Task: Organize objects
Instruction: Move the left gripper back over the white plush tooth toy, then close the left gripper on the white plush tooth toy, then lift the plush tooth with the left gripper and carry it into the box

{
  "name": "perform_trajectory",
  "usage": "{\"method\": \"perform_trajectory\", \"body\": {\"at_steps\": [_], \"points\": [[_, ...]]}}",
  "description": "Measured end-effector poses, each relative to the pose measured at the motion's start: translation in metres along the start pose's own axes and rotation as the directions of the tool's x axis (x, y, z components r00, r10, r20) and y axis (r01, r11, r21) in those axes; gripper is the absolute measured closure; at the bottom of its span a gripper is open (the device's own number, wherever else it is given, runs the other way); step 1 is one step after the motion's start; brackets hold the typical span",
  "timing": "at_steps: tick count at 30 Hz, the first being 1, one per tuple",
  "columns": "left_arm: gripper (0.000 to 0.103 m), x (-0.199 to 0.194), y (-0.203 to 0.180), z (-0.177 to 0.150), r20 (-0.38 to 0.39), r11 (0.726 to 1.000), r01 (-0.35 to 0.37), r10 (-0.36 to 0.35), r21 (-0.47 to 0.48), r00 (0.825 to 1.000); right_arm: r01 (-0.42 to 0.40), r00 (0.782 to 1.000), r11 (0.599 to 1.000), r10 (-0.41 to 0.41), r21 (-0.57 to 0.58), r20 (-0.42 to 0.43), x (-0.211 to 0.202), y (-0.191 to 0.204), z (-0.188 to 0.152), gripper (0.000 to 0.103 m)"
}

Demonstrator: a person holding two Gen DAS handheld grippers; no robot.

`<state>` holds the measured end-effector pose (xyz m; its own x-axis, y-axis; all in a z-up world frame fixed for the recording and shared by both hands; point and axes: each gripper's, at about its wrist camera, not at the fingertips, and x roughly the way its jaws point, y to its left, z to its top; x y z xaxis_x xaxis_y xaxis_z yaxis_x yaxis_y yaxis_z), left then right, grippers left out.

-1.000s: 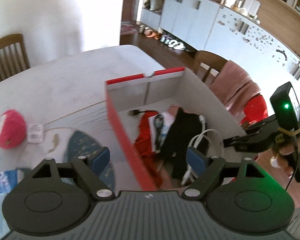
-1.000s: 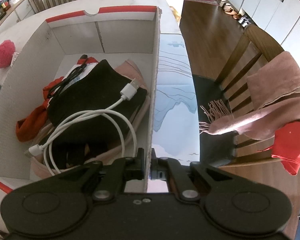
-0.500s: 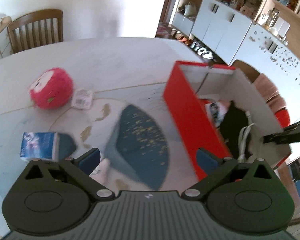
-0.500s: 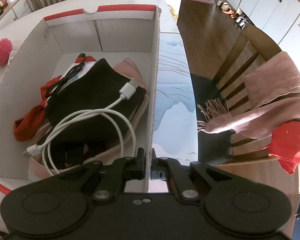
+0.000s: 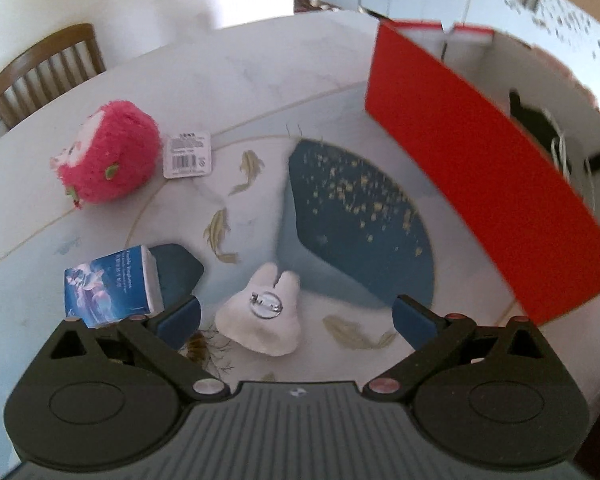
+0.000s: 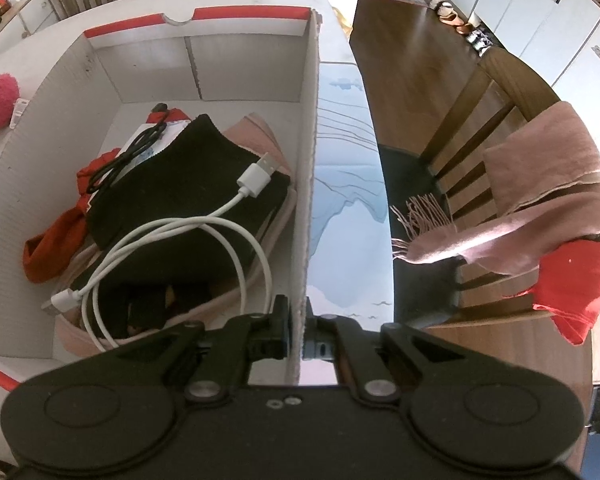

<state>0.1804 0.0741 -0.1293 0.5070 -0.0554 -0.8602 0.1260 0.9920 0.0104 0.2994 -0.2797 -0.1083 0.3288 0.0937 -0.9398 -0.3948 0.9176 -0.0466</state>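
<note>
Left wrist: wide-open left tool point(image 5: 296, 316) over white plush point(image 5: 262, 320), box point(image 5: 480, 200) well apart.

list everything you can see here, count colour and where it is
box: 1, red outside, white inside, on the table
white cable: 1, coiled on the black cloth in the box
black cable: 1, in the box, far end
black cloth: 1, in the box
red cloth: 1, in the box, left
pink plush: 1, on the table, tag beside it
blue packet: 1, near the left finger
white plush: 1, between the open fingers
left gripper: open
right gripper: shut on the box wall
</note>
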Motion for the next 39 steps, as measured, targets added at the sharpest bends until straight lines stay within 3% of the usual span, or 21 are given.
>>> {"method": "perform_trajectory", "body": {"at_steps": [11, 12, 14, 21, 30, 39], "points": [[0.004, 0.022, 0.002, -0.004, -0.07, 0.997, -0.024, 0.029, 0.07, 0.997, 0.009, 1.0, 1.0, -0.009, -0.004, -0.003, 0.001, 0.002, 0.0, 0.099], [0.006, 0.022, 0.003, -0.005, -0.068, 0.997, -0.03, 0.035, 0.069, 0.997, 0.009, 1.0, 1.0, -0.009, -0.003, -0.003, 0.001, 0.002, 0.0, 0.099], [0.024, 0.024, 0.003, -0.005, -0.073, 0.997, -0.045, 0.05, 0.069, 0.996, 0.01, 1.0, 1.0, -0.01, -0.004, -0.003, 0.001, 0.002, 0.0, 0.099], [0.051, 0.022, 0.006, -0.003, -0.063, 0.998, -0.036, 0.039, 0.044, 0.997, 0.01, 1.0, 1.0, -0.01, -0.006, -0.003, 0.001, 0.001, 0.0, 0.099], [0.053, 0.015, 0.0, 0.003, -0.073, 0.997, -0.07, 0.071, 0.018, 0.995, 0.013, 1.0, 1.0, -0.013, -0.003, 0.005, 0.0, 0.002, -0.001, 0.1], [0.053, -0.02, -0.025, 0.032, -0.034, 0.999, -0.04, 0.04, -0.007, 0.999, 0.006, 1.0, 1.0, -0.006, 0.0, 0.012, -0.001, 0.0, -0.002, 0.1]]}}
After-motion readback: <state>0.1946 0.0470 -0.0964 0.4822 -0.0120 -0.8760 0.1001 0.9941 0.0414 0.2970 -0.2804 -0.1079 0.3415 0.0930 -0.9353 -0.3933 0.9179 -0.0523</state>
